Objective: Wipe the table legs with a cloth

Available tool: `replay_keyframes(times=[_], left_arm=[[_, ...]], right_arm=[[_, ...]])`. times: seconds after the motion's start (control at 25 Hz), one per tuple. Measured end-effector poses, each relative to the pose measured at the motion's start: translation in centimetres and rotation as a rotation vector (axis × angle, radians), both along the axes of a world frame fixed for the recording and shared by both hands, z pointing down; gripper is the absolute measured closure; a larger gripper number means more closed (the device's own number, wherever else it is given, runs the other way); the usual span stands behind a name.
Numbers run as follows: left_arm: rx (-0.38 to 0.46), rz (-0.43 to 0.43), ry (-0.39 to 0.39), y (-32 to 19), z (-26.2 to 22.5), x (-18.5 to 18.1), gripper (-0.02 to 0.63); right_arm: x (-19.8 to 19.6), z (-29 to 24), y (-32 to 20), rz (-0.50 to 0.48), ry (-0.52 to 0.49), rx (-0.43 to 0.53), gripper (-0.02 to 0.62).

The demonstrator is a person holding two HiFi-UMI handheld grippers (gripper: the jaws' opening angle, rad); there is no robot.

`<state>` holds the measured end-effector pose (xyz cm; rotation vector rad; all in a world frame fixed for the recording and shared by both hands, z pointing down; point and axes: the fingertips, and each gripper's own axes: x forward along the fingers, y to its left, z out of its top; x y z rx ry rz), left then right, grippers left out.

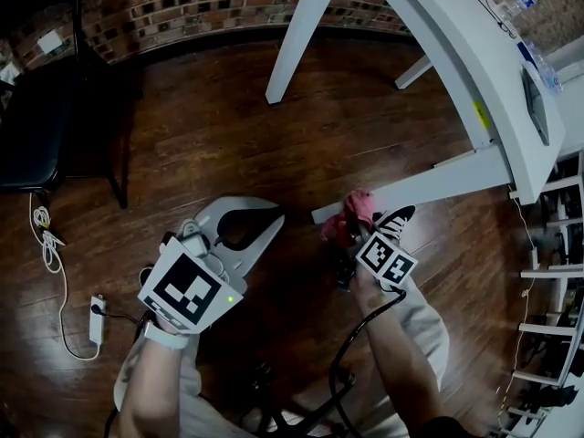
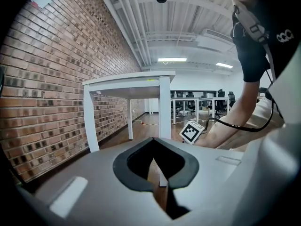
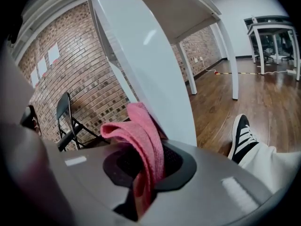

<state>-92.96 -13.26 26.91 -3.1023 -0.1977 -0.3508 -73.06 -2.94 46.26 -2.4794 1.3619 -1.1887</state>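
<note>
Right gripper (image 1: 341,230) is down low over the dark wood floor (image 1: 210,135), fingers pinched tight on a pink woven cloth (image 1: 360,205). In the right gripper view the cloth (image 3: 143,140) is folded over and runs down thru the closed fingers, w/ its top fold pressed against the white table leg (image 3: 141,65). In the head view the cloth sits on that leg (image 1: 429,182) near its foot end, and the leg slants up to the white worktop (image 1: 474,53). A black-and-white sneaker (image 1: 397,219) is just beside the cloth.

Left gripper (image 1: 274,219) is off to the left, well apart from the leg. Its fingers are pressed together at the tips w/ nothing btwn them. In the left gripper view only floor and a white leg show thru the loop.

A second white leg (image 1: 297,35) stands further back, near the red brick wall (image 1: 182,3). A black folding chair (image 1: 36,108) is at far left by the wall.
</note>
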Motion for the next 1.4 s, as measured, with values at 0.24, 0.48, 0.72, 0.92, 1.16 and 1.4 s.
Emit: replay_keyframes(times=[0.24, 0.48, 0.72, 0.92, 1.16, 1.4], left_arm=[[-0.027, -0.03, 0.006, -1.2, -0.2, 0.4, 0.606], [-0.036, -0.05, 0.013, -2.1, -0.7, 1.2, 0.606], [-0.054, -0.065, 0.023, -2.7, -1.2, 1.8, 0.606], [-0.069, -0.085, 0.03, -3.1, -1.8, 2.7, 0.606], [-0.072, -0.065, 0.011, -2.3, -1.6, 3.3, 0.606], [-0.091, -0.085, -0.008, -3.2, -1.0, 2.9, 0.606]], right_arm=[[0.0, 4.7, 0.1, -0.007, -0.024, -0.042, 0.551], [-0.1, 10.0, 0.0, -0.04, -0.013, -0.098, 0.551], [-0.1, 15.4, 1.1, -0.045, -0.016, -0.18, 0.551], [0.0, 18.5, 1.1, -0.055, -0.021, -0.226, 0.551], [0.0, 22.0, 1.2, -0.042, -0.039, -0.277, 0.551], [0.3, 25.2, 1.5, -0.001, -0.062, -0.316, 0.551]])
